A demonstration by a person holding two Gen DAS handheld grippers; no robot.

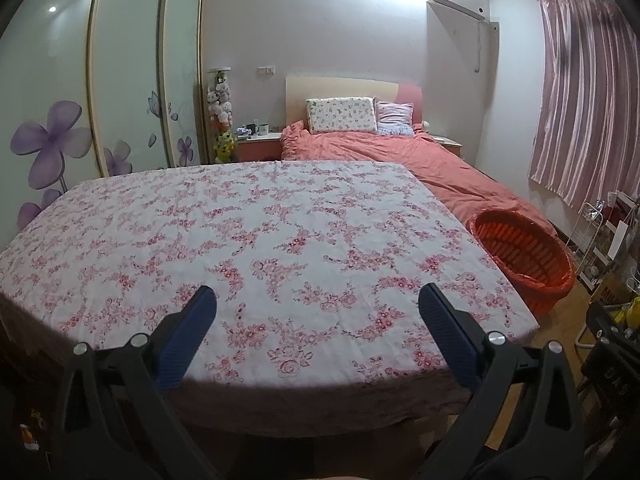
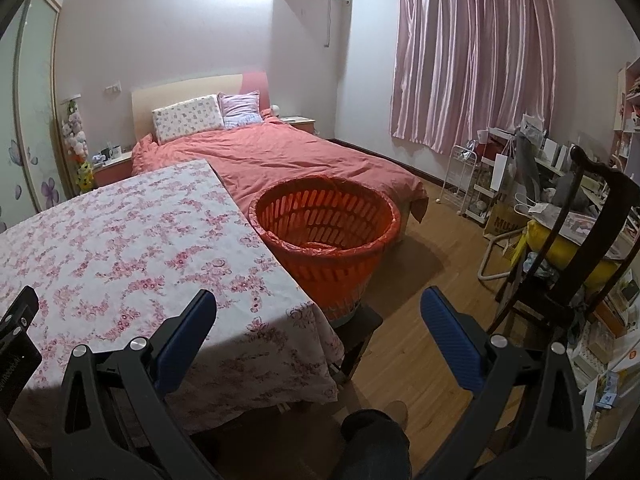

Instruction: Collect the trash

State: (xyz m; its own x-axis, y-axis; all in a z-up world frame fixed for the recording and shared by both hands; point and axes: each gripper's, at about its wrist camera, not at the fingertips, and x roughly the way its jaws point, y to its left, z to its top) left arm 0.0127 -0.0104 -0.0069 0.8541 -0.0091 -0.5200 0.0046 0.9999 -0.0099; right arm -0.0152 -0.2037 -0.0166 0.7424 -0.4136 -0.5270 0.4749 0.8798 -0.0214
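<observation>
An orange slatted basket (image 2: 326, 236) lined with a red bag stands on a low stool at the right end of the table; its rim also shows in the left wrist view as the basket (image 1: 524, 256). Something orange lies crumpled at its bottom. A table under a pink floral cloth (image 1: 256, 240) fills the left wrist view, and no trash shows on the cloth (image 2: 120, 248). My left gripper (image 1: 318, 300) hovers open over the table's near edge, holding nothing. My right gripper (image 2: 318, 304) is open and holding nothing, over the table's right corner, short of the basket.
A bed with a salmon cover (image 2: 288, 156) lies behind the table. A dark wooden chair (image 2: 576, 248) and cluttered shelves (image 2: 500, 176) crowd the right side. Bare wooden floor (image 2: 424, 320) runs between basket and chair. A person's dark knee (image 2: 372, 436) is at the bottom edge.
</observation>
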